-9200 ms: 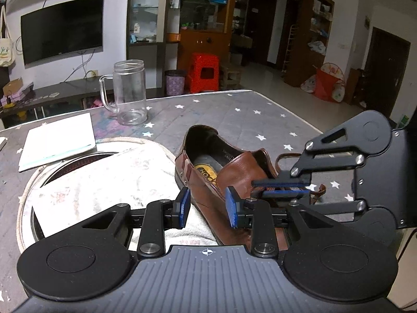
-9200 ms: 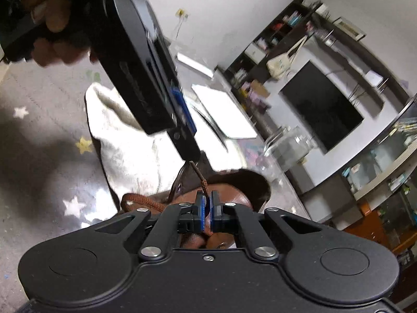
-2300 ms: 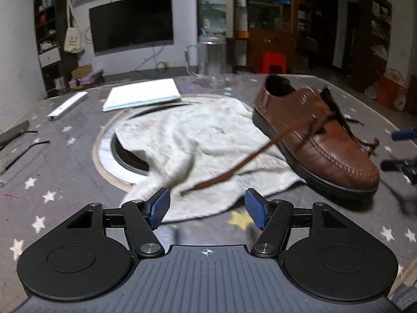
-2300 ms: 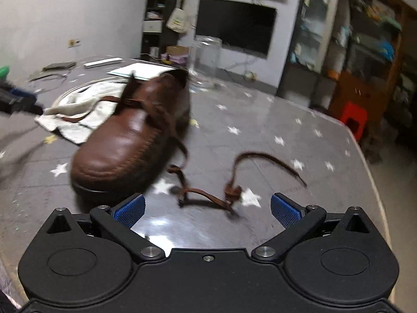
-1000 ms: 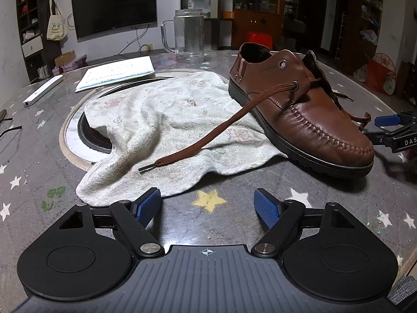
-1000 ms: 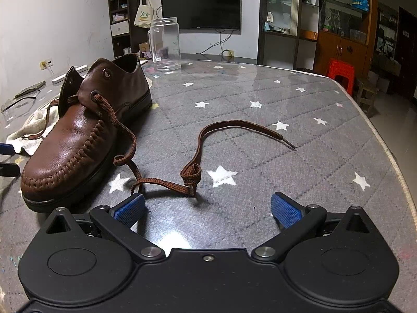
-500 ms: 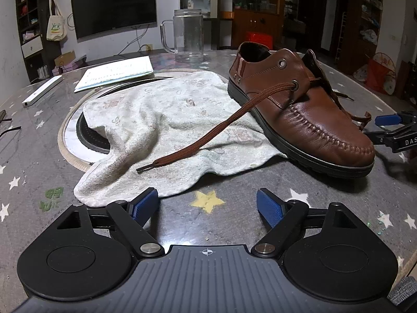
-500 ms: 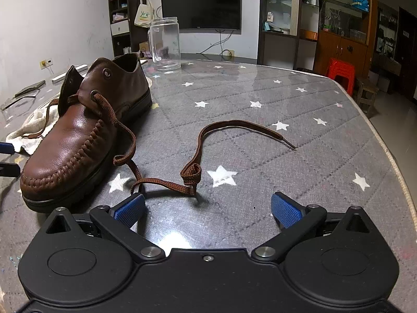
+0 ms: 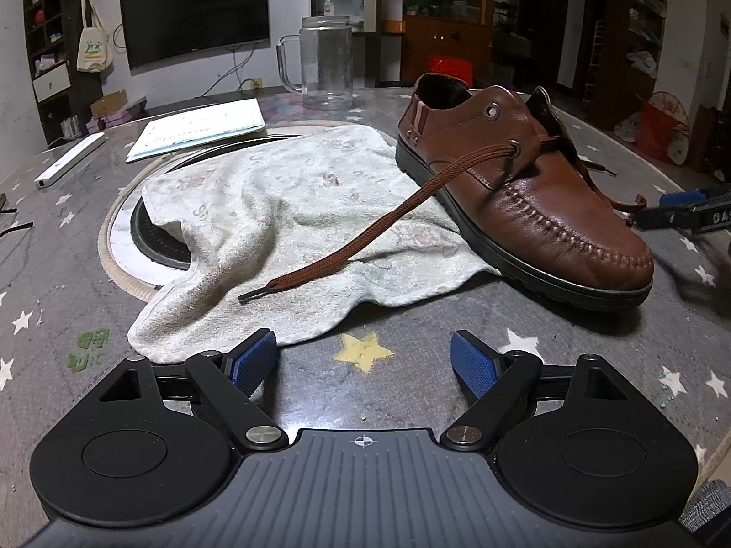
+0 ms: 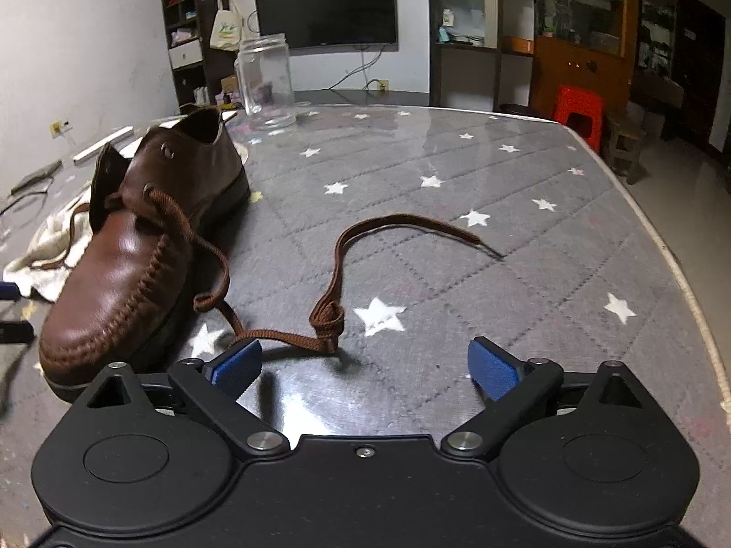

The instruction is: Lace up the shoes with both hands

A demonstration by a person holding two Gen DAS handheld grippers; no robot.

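Nearest to us, two grippers. Our left gripper (image 9: 363,360) has its two blue-padded fingers (image 9: 253,358) spread wide and holds nothing; it hangs low over the table (image 9: 55,274), just short of the towel's near edge. Our right gripper (image 10: 363,367) is likewise spread wide and empty, with its left pad close beside the lace on the table, though we cannot tell whether they touch.

One table, grey with a printed star pattern.

One towel (image 9: 283,210), off-white and rumpled, draped over a round ringed plate (image 9: 137,237) set in the table top.

One shoe (image 9: 525,196), brown leather, standing upright on its sole with the toe toward us; its heel side lies against the towel's edge. We count two eyelets on the side facing the left camera: the front one carries the lace, the rear one is bare.

One lace (image 9: 379,223), brown. One end runs from the front eyelet out across the towel, its tip lying on the cloth. The other end (image 10: 347,274) leaves the opposite eyelet, loops down beside the toe, bunches into a small kink on the table, and trails away to the right.

Farther off: one sheet of paper (image 9: 201,130), one white bar (image 9: 71,160), one clear glass mug (image 9: 322,64).

Beyond the table: one dark television (image 9: 194,9), one cloth bag (image 9: 93,48) on the wall, one red stool (image 10: 578,107).
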